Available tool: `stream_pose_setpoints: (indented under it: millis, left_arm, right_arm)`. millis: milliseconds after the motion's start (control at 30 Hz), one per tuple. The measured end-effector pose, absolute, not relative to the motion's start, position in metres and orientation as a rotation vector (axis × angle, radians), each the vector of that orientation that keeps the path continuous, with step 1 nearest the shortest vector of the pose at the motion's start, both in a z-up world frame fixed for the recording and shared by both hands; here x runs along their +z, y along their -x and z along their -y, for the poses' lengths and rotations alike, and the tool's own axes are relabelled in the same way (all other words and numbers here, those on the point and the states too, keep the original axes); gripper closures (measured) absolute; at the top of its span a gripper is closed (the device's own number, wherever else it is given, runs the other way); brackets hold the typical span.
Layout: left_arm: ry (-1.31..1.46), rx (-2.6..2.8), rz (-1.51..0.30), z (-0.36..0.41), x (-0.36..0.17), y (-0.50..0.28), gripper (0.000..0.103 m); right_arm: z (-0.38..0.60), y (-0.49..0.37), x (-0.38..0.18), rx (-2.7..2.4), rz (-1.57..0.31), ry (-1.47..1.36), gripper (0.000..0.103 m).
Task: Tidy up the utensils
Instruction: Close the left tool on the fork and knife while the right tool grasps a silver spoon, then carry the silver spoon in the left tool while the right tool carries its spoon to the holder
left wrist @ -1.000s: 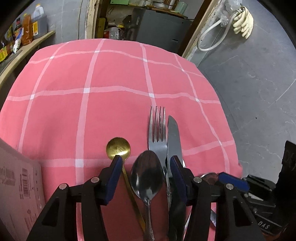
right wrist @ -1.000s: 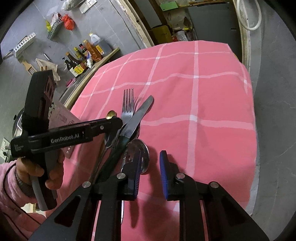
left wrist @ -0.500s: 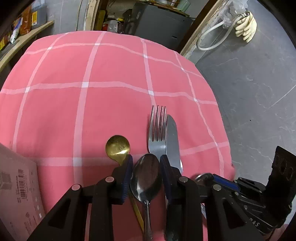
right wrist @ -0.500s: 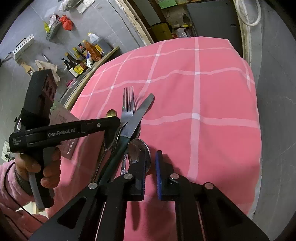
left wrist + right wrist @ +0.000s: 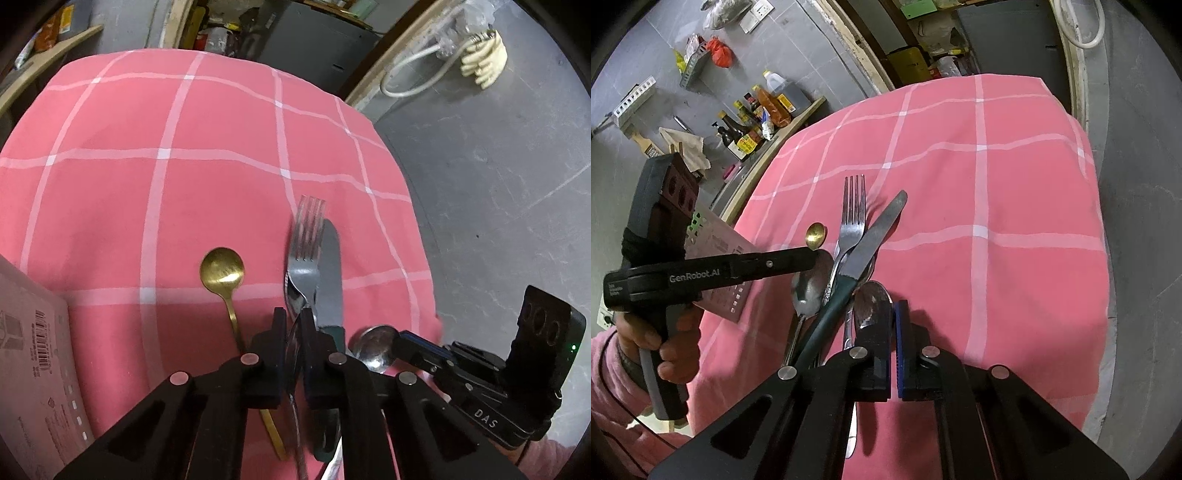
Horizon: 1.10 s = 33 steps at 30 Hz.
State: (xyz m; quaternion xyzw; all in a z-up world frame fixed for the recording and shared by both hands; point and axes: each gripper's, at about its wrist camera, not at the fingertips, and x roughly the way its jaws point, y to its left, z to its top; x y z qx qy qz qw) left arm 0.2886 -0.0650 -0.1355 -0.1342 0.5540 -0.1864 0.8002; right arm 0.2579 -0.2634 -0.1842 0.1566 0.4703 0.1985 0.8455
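Utensils lie grouped on the pink checked tablecloth [image 5: 110, 192]: a gold spoon [image 5: 222, 270], a fork [image 5: 305, 247], a knife [image 5: 330, 273] with a dark green handle, and two silver spoons. The left gripper [image 5: 293, 328] is closed on the tilted bowl of one silver spoon [image 5: 811, 286]. The right gripper [image 5: 892, 325] is nearly closed, its fingers just beside the second silver spoon [image 5: 872, 302]; contact cannot be determined. A perforated pink basket [image 5: 718, 254] stands at the left.
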Motion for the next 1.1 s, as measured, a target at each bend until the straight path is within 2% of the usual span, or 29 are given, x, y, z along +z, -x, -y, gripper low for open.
stream_pose_setpoints:
  millis: [333, 700, 933, 1100]
  left_arm:
    - [0.128, -0.355, -1.158, 0.071, -0.108, -0.266, 0.1]
    - [0.017, -0.272, -0.844, 0.057, -0.035, -0.23, 0.101]
    - [0.064, -0.272, -0.788, 0.045, -0.015, -0.228, 0.101]
    - [0.102, -0.243, -0.678, 0.028, 0.017, -0.222, 0.101]
  right_arm:
    - [0.267, -0.241, -0.156, 0.314, -0.919, -0.285, 0.1]
    - [0.266, -0.218, -0.09, 0.104, -0.719, -0.08, 0.1]
    - [0.261, -0.207, -0.052, 0.025, -0.633, -0.013, 0.1]
    - [0.257, -0.202, -0.014, -0.009, -0.531, 0.031, 0.101]
